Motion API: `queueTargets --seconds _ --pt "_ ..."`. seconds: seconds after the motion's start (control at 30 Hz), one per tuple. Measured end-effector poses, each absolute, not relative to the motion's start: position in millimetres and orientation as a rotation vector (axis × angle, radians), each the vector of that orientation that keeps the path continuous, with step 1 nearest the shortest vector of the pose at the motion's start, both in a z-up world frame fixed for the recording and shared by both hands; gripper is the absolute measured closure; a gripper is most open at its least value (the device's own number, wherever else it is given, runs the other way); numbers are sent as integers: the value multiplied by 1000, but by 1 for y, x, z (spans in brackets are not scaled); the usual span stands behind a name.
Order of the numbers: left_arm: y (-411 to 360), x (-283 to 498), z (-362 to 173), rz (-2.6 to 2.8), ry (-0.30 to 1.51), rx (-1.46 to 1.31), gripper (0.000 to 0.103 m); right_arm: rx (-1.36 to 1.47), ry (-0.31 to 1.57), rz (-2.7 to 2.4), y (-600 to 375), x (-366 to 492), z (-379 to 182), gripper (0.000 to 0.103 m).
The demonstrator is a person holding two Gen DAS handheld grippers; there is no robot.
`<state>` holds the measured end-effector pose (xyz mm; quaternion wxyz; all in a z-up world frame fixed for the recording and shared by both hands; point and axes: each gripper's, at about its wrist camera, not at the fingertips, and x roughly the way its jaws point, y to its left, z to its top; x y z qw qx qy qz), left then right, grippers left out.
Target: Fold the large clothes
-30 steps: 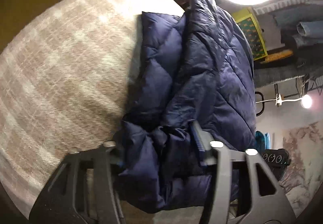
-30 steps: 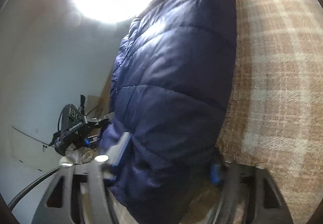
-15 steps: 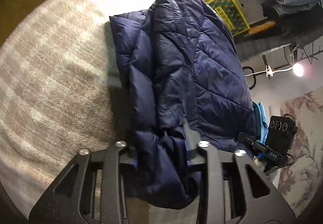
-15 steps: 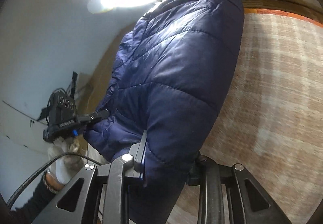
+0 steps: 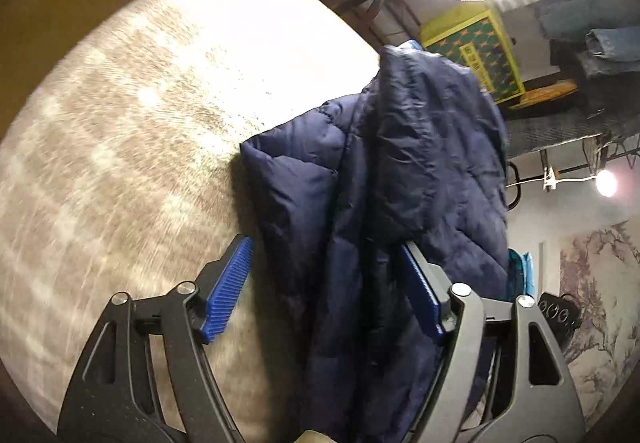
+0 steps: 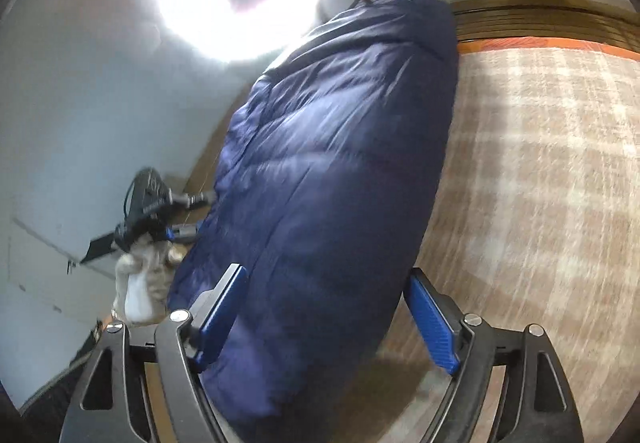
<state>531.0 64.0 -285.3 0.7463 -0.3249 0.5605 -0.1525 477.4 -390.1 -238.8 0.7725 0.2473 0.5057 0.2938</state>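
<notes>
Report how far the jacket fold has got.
Done: the navy jacket lies doubled lengthwise on the plaid cloth. In hand: nothing; left claw and right claw are both open astride it. Left: probably a crosswise fold, since it is long and narrow.

your left gripper [image 5: 326,285] and right gripper [image 6: 326,315] share dark grey slotted frames, silver screws and ribbed blue pads [image 5: 228,289], and your hand [image 6: 144,289] wears a pale glove.
</notes>
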Motion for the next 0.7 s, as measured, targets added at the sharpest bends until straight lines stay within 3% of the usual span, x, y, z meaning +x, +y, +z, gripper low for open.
queueTargets --seconds 0.23,0.3,0.33,0.43,0.6,0.7 --pt "57 547 -289 -358 1205 -713 21 670 1104 606 -396 508 -261 19" --pt "53 547 -290 -382 1215 -729 31 682 1110 605 -382 517 -266 20" --pt "50 545 -291 -391 1223 -737 46 671 1098 604 -380 512 -265 20" --pt "44 525 -289 -374 1209 -663 53 603 1111 600 -363 511 -263 19" --pt "43 497 -287 -392 1212 -607 53 438 1150 609 -340 509 -253 19" --pt "53 500 -284 -405 1203 -677 40 433 1157 621 -340 509 -249 19"
